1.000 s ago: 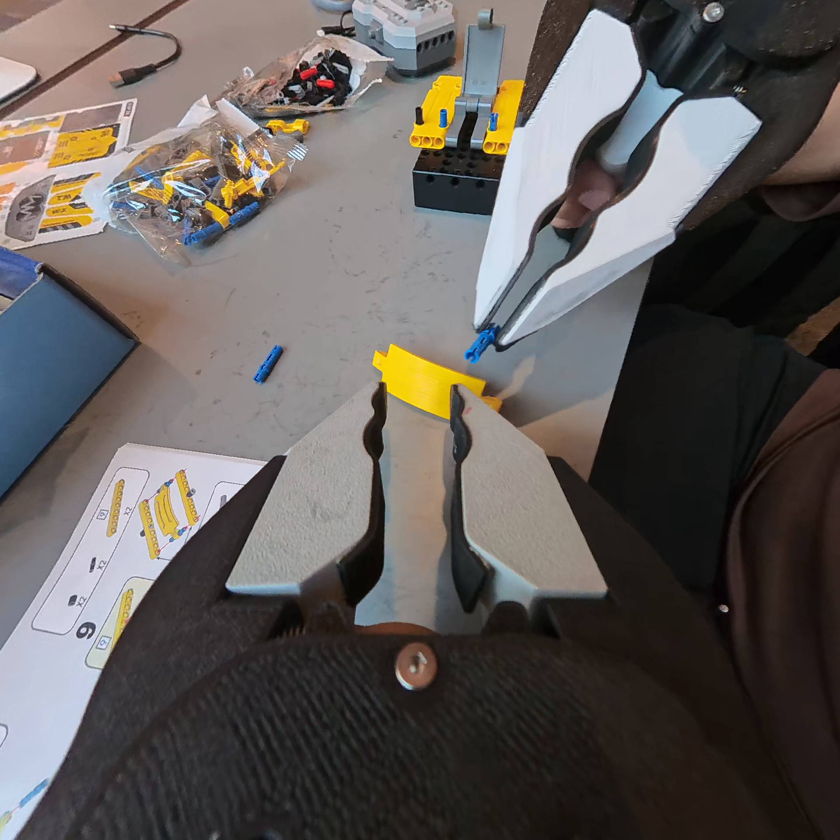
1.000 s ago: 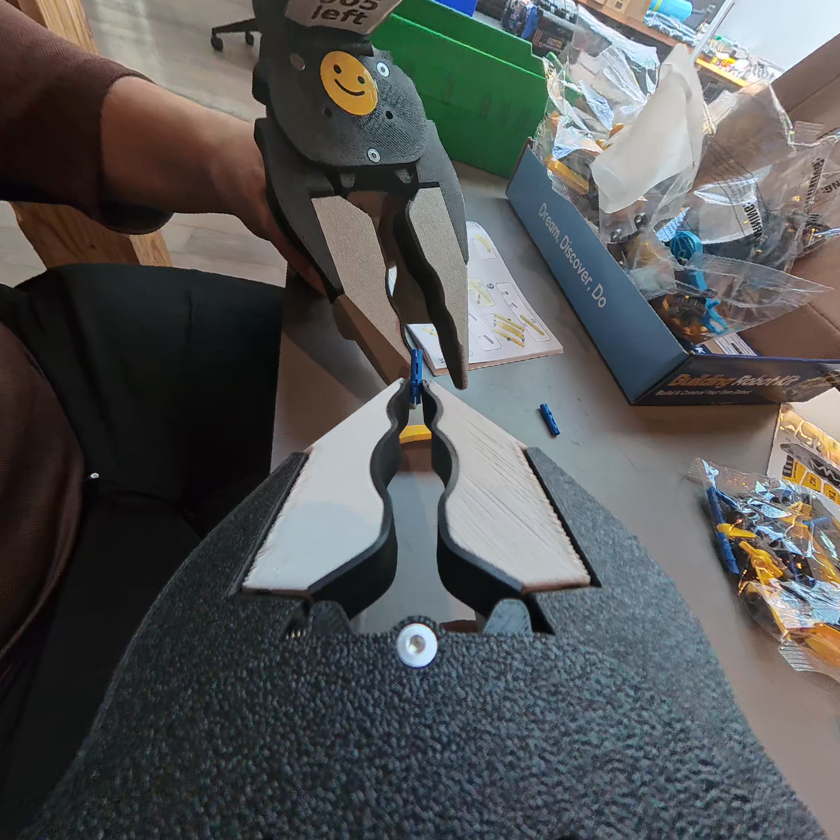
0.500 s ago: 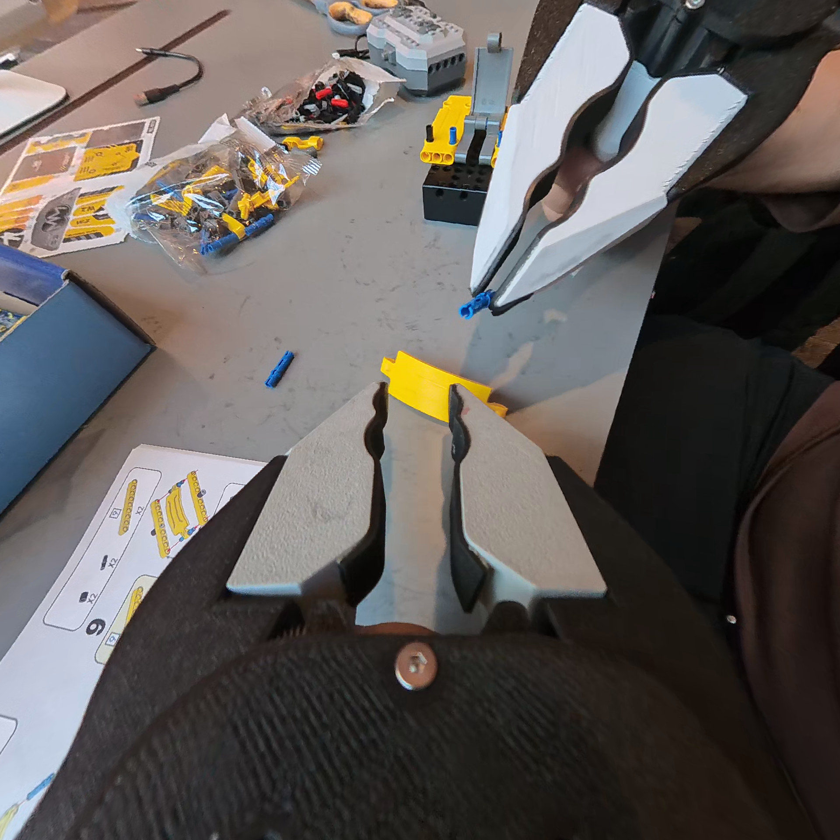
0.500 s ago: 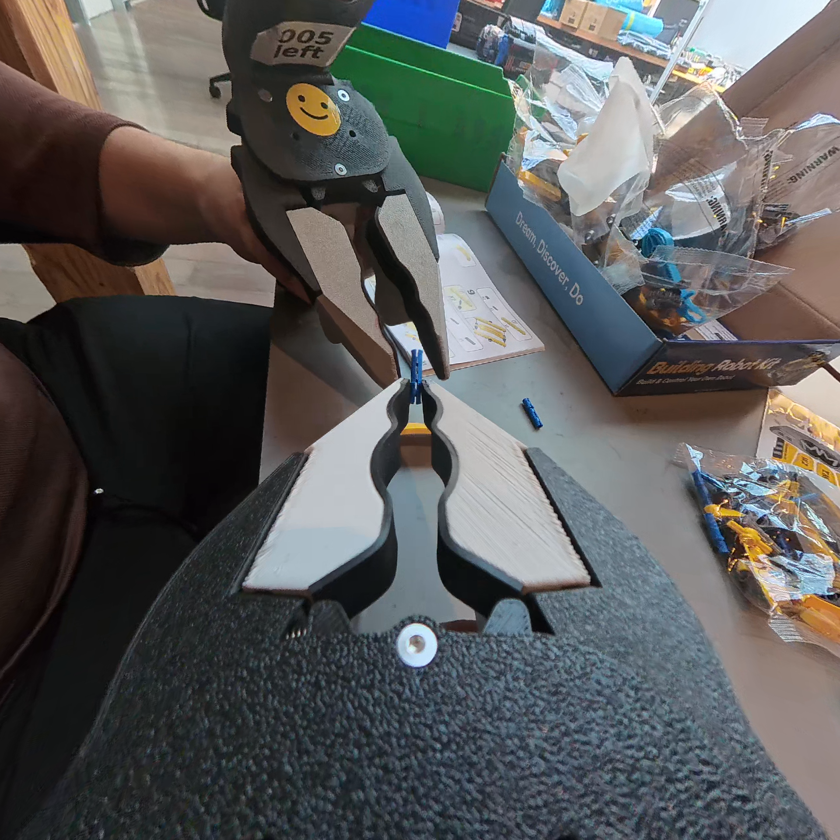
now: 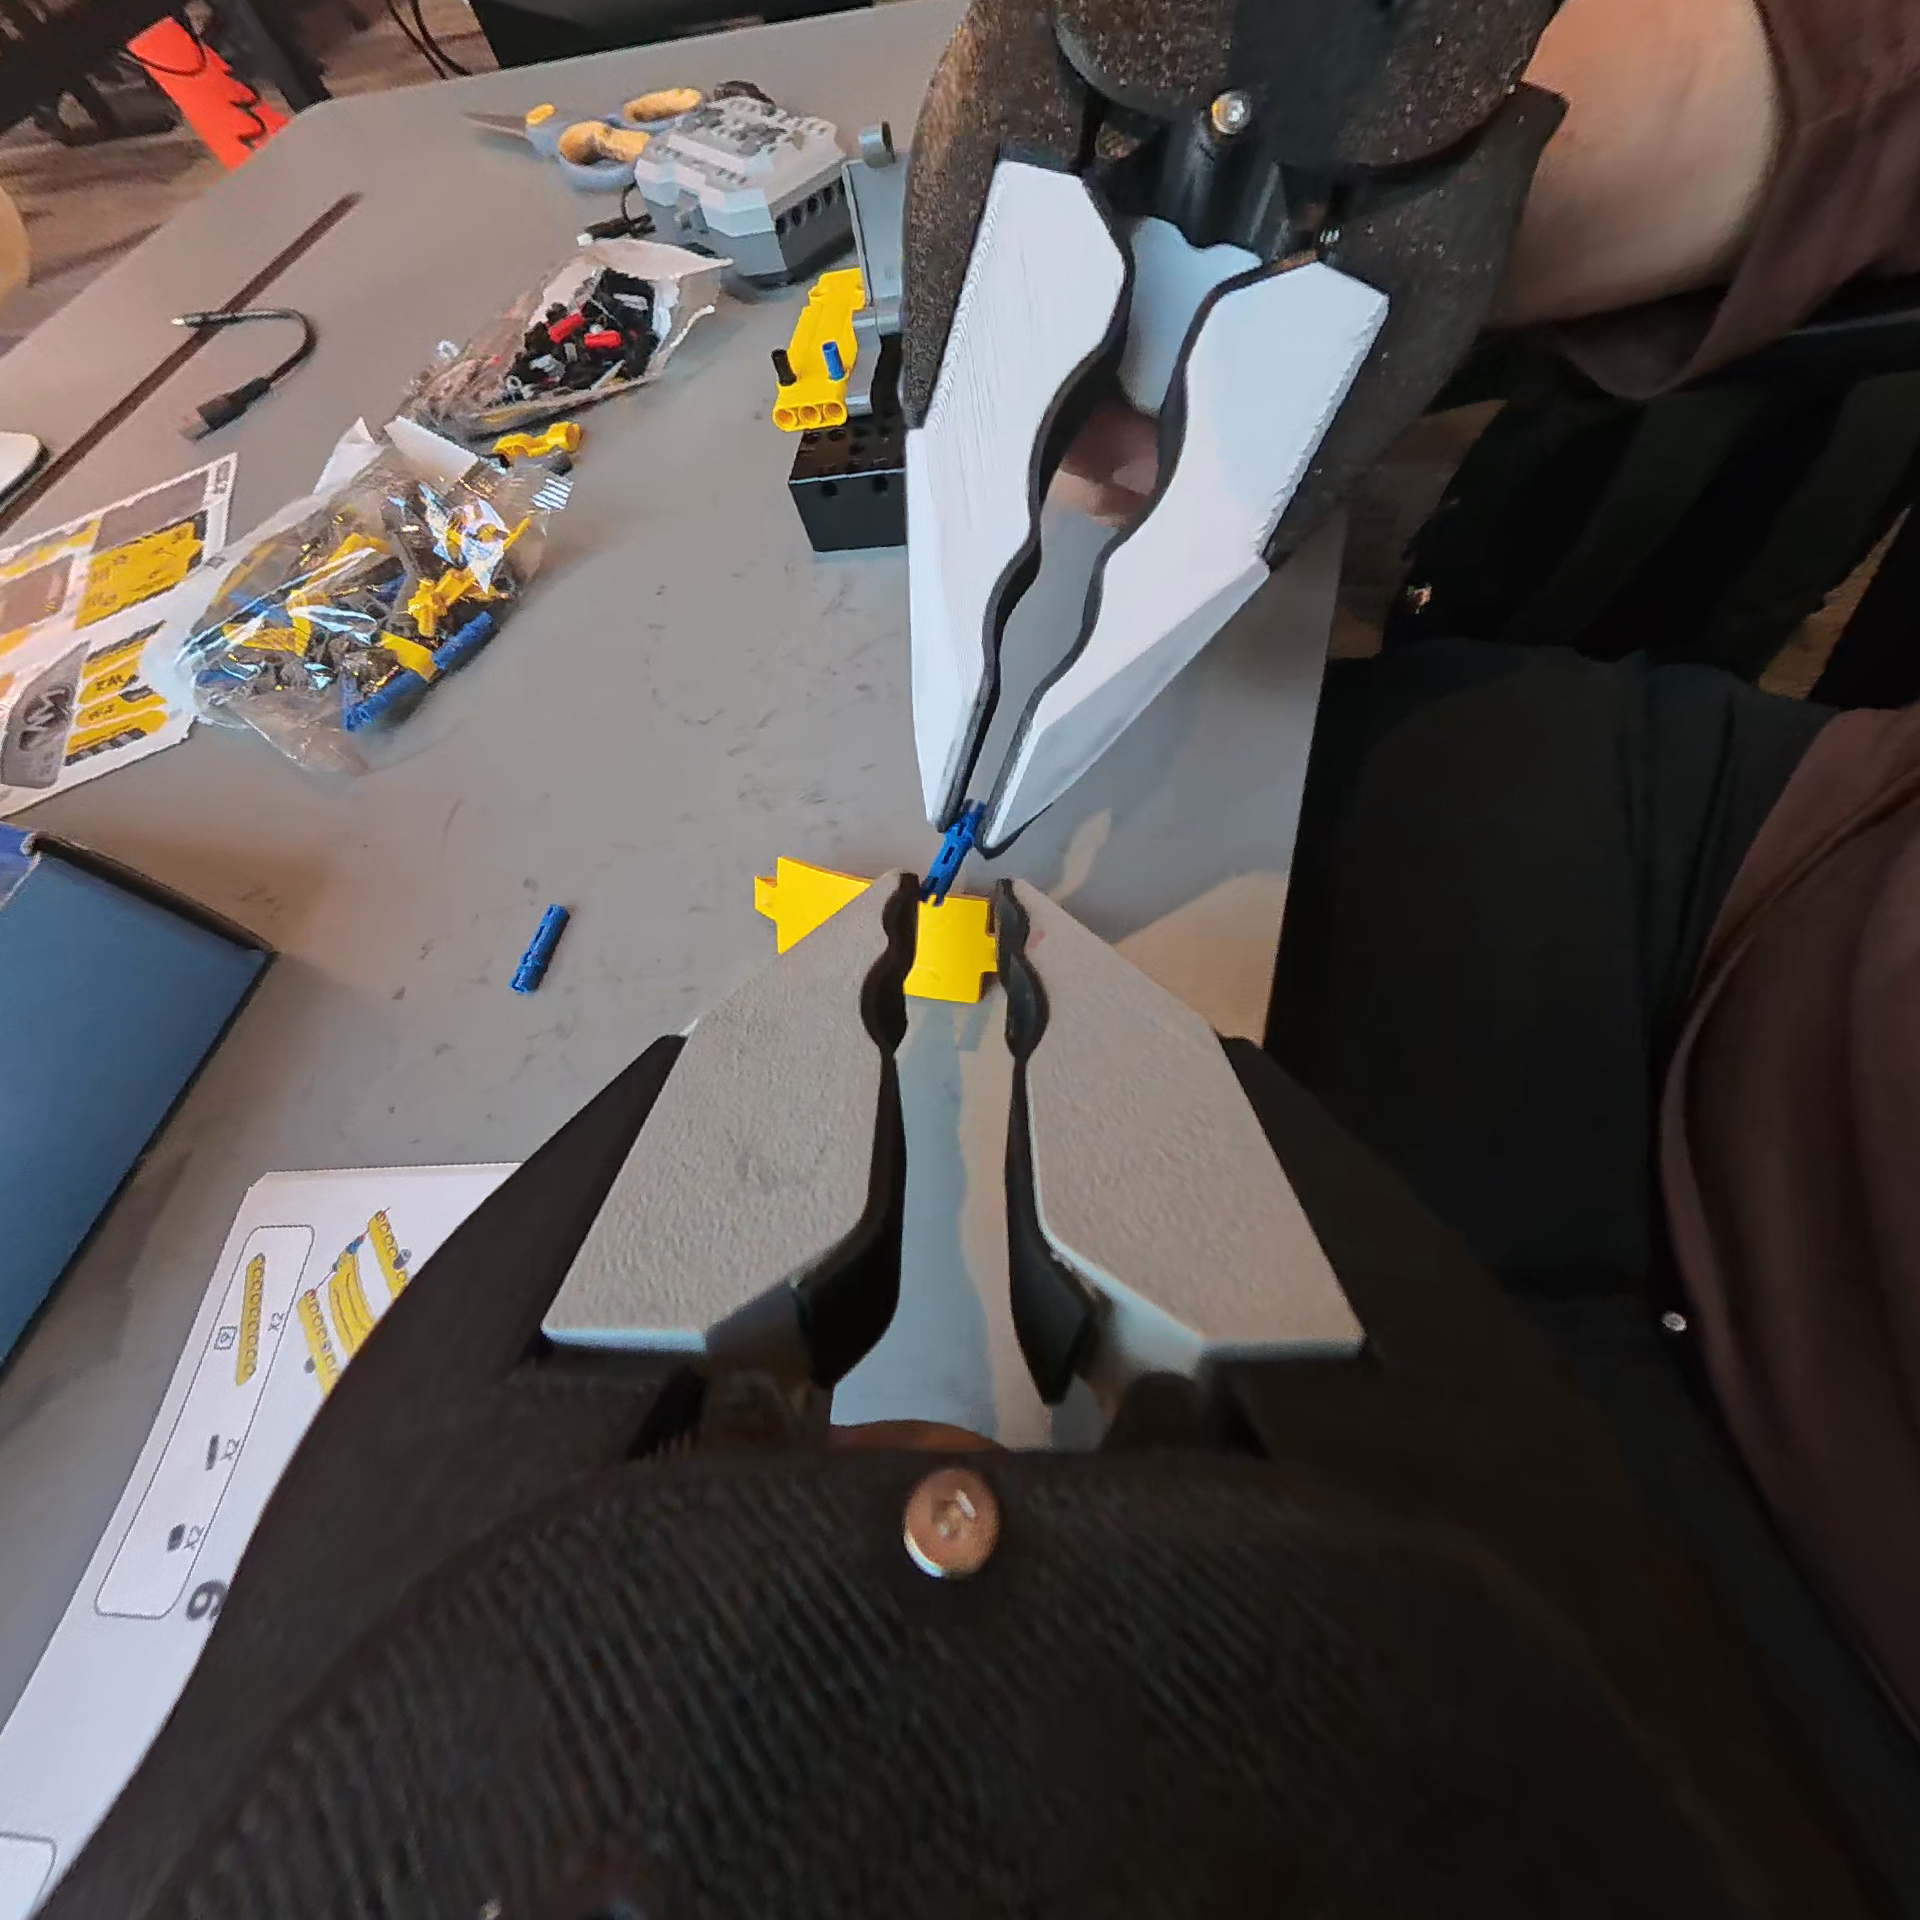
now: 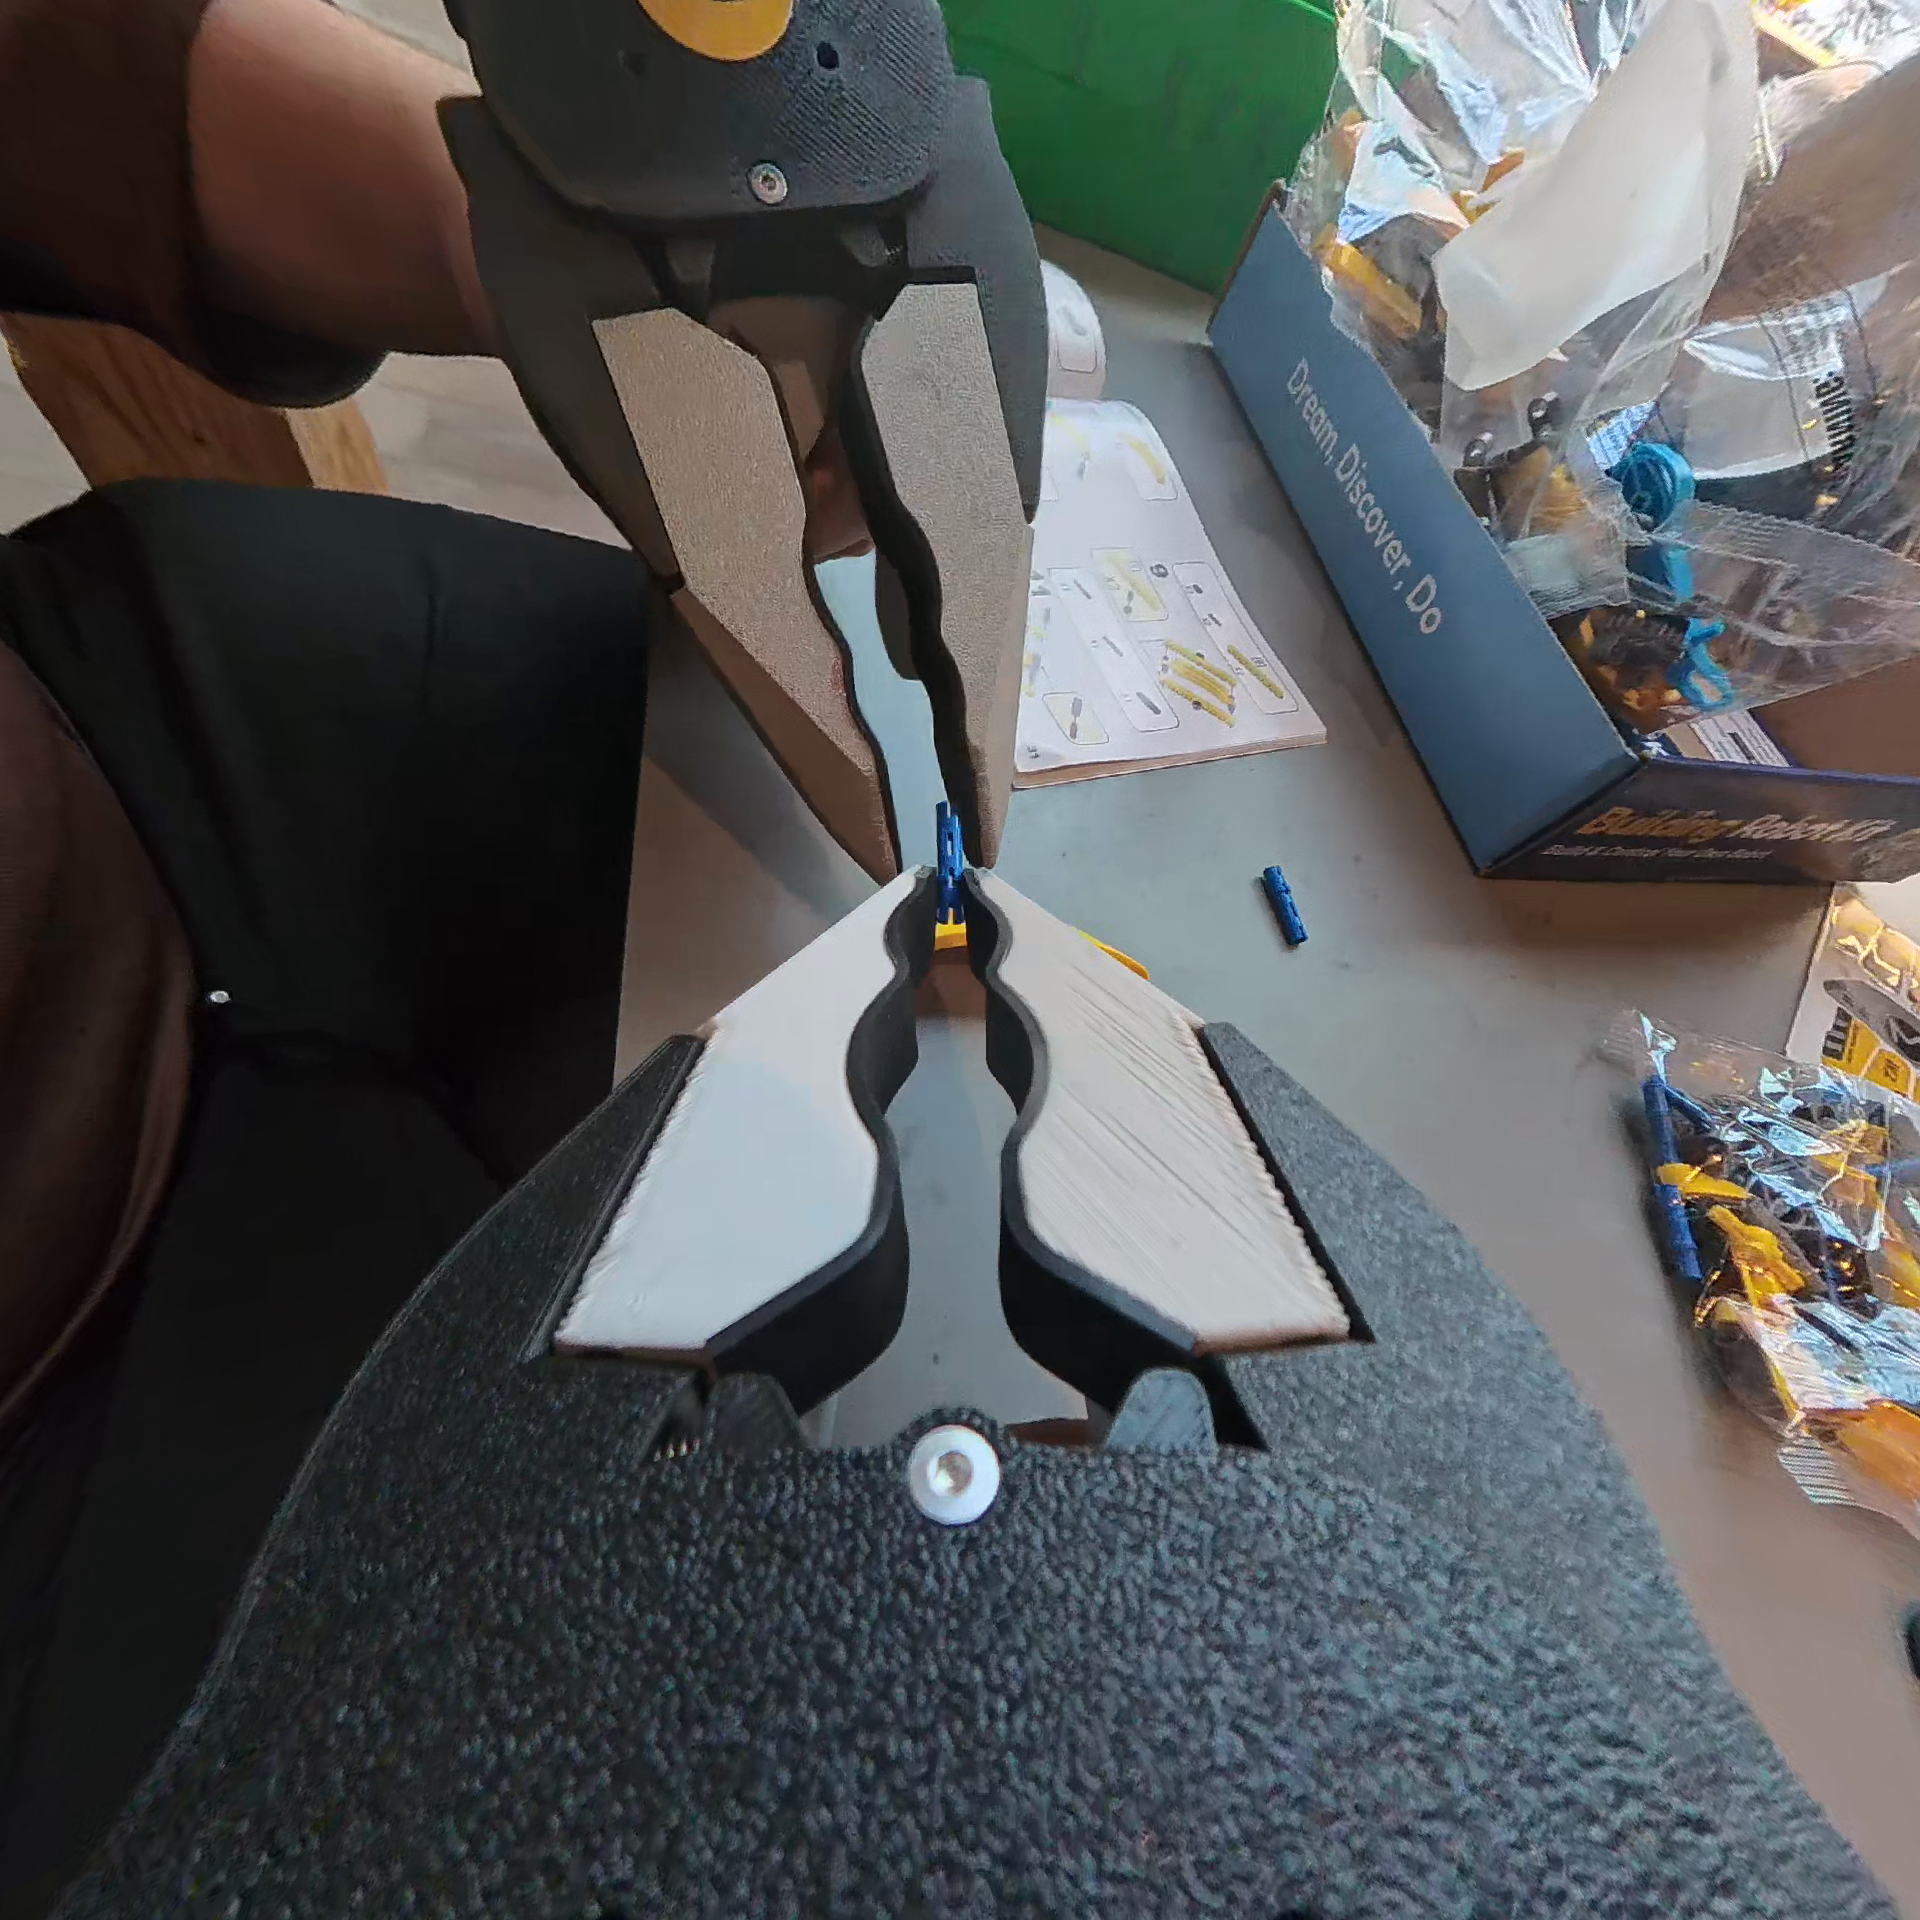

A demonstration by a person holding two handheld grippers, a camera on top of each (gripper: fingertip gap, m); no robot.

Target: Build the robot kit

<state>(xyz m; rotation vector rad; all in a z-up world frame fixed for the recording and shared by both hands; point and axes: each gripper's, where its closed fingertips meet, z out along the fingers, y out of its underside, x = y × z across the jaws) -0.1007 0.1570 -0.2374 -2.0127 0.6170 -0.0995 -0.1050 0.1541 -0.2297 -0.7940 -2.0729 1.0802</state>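
On the grey table (image 5: 665,665), near the blue box (image 6: 1455,582) and a loose blue pin (image 5: 540,948), the right gripper (image 5: 961,821) is closed on a blue peg (image 5: 951,857) just above the yellow piece (image 5: 951,951), which the left gripper (image 5: 945,914) clamps.

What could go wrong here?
The right tongs pinch the blue pin only by its end, so it could twist or pop out against the yellow part. The left tongs grip that part near one end; pushing could pivot it. It sits near the table edge, so dropped pieces may fall.
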